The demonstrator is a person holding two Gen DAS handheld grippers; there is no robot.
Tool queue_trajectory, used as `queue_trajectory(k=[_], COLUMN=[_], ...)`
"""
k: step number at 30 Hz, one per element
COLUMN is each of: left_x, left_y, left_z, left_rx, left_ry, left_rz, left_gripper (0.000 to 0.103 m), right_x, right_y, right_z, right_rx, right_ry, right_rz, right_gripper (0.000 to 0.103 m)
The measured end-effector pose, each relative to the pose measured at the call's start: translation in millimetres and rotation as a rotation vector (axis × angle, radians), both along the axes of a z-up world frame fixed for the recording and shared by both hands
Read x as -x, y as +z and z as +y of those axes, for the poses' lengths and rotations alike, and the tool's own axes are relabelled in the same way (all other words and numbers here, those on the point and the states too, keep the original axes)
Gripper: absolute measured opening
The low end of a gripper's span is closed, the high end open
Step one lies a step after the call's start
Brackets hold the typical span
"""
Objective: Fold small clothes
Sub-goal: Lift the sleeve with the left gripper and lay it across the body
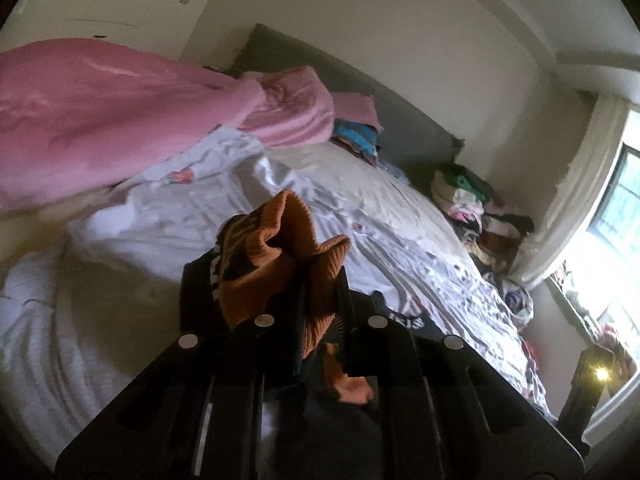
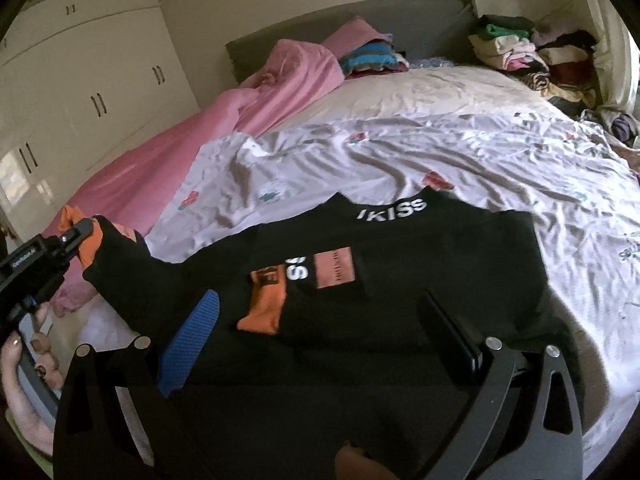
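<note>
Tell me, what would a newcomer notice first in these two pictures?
First, the black sweatshirt with orange patches and white letters, spread on the wrinkled white bed sheet. The left gripper is shut on its ribbed orange cuff. Behind lies a crumpled pink blanket along the bed's left side.

left gripper [image 1: 316, 280] clamped on orange cuff [image 1: 280, 248], right gripper [image 2: 320, 320] jaws spread wide, angled downward

sheet [image 2: 460, 152] open, clothes piles [image 2: 532, 52] beyond
</note>
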State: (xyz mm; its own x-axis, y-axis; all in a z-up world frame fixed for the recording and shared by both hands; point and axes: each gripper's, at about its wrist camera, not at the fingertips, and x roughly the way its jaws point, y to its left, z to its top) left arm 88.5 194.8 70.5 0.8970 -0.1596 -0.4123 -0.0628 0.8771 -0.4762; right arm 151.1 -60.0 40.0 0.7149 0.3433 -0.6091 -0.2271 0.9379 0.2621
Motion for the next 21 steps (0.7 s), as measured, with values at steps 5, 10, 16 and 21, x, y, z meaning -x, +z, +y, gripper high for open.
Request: queue_trajectory(k=[5,10,16,21], left_x=[-10.8,-22.6,-37.5,-46.9], left_y=[8.8,14.3,12.5,6.8], left_z=[-28.2,-54.9,-79.3,-98.5], left_rx=[-0.028,-0.065,-0.073,-0.085], left_ry=[-0.057,-0.114,-0.155,-0.190], left_rz=[-0.011,-0.016,-0.013,0.004], left_gripper=[0.006,0.006,0.006,0.006], right_x=[-1.1,0.5,0.9,2.5], right_y=[-1.5,-0.6,-2.5,-5.2], right_z=[-15.2,-34.4,-57.4,-79.2], right_rx=[-0.004,-0.038,-0.051,-0.060], right_ry=[-0.028,-0.064,-0.105,-0.148], right_rz=[-0.001,-0.011,-0.008,-0.007], right_gripper=[0.099,0.099,0.099,0.099])
